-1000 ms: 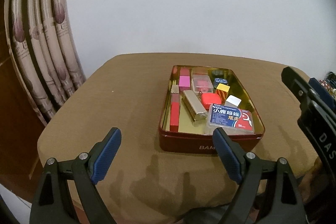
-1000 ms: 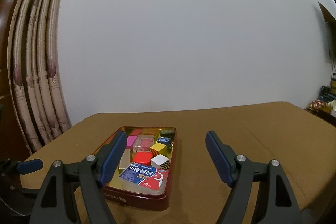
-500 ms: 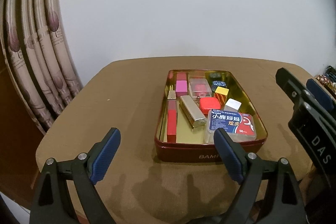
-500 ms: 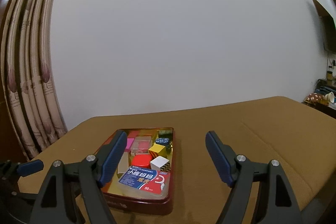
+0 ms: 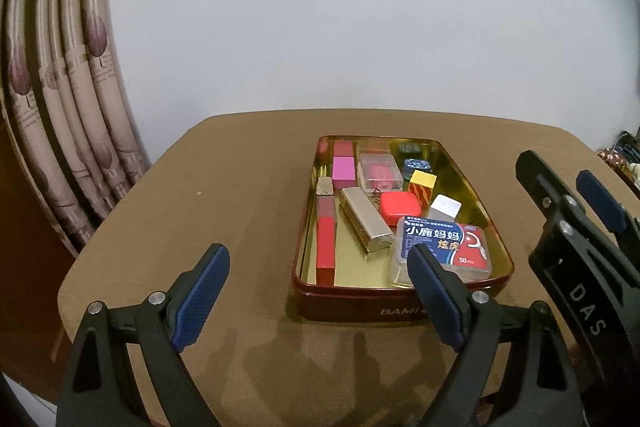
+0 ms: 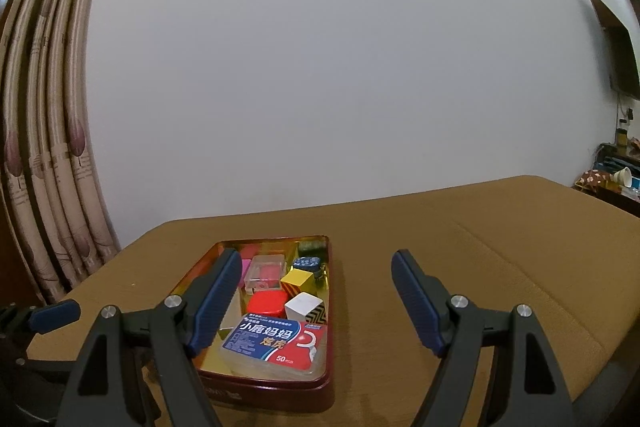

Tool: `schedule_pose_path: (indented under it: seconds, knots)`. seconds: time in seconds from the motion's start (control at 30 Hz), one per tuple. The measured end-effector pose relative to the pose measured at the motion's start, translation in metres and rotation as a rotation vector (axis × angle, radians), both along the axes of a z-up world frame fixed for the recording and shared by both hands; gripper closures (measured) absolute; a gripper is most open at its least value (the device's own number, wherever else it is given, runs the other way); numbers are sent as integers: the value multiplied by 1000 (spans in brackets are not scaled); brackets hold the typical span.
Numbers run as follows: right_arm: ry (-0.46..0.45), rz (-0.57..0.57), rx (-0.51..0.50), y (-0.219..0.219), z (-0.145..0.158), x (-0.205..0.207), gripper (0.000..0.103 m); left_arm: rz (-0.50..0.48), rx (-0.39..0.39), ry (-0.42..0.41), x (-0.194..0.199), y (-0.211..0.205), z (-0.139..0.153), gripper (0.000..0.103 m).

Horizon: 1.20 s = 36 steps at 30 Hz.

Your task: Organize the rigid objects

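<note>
A dark red tin [image 5: 360, 307] with a gold inside sits on a tan tabletop. It holds a blue-and-red floss-pick box [image 5: 444, 247] at the near end, a gold bar [image 5: 366, 219], a long red block [image 5: 326, 239], a pink block [image 5: 344, 171], a clear case [image 5: 380, 175], a red rounded box [image 5: 398, 205], a yellow cube [image 5: 423, 183] and a white cube [image 5: 445, 207]. My left gripper [image 5: 316, 251] hangs open just short of the tin's near wall, holding nothing. My right gripper [image 6: 316, 257] is open and empty over the tin's right rim [image 6: 330, 307]. It also shows at the tin's right side as the right gripper [image 5: 558, 169].
The tan tabletop [image 5: 220, 195] has rounded edges and bare room left of the tin, with more to the right [image 6: 480, 267]. A patterned curtain [image 5: 60, 107] hangs at the left. A white wall stands behind, and cluttered furniture [image 6: 616, 179] sits far right.
Both views have shifted only slightly, with the tin a touch lower in the left wrist view. Both grippers stay open at the same width. Nothing in the tin has moved.
</note>
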State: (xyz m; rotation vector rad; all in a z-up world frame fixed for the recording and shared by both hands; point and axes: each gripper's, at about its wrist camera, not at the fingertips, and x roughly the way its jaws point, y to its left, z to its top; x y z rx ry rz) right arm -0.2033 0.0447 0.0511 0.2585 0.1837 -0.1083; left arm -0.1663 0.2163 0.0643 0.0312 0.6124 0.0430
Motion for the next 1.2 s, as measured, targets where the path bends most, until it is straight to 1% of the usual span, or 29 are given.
schedule_pose_path:
  seconds: [0.27,0.5,0.67,0.77,0.87,0.93,1.0,1.07,1.2]
  knots:
    - [10,-9,-8,4,-3,5,24,-9,0,9,4,1,-3,15]
    - [19,-2,-9,8,-1,10,24,-20,28,-9,5,-2,-2,15]
    - [19,3,-11,10,0,12,24,-21,29,-13,7,-2,-3,15]
    - [25,7,-11,10,0,13,24,-16,17,-40,6,0,-3,15]
    - [31,2,-1,8,-1,14,24,-32,-25,-28,9,4,-5,15]
    - [33,-3,-1,6,0,13,24,-23,-14,-34,10,3,-4,18]
    - [34,-6,0,4,0,13,24,-29,-28,-31,11,3,-4,21]
    - [36,-8,11,3,0,13,24,-29,-26,-37,10,3,-2,25]
    - [35,-12,4,3,2,12,24,-24,-21,-49,7,1,2,25]
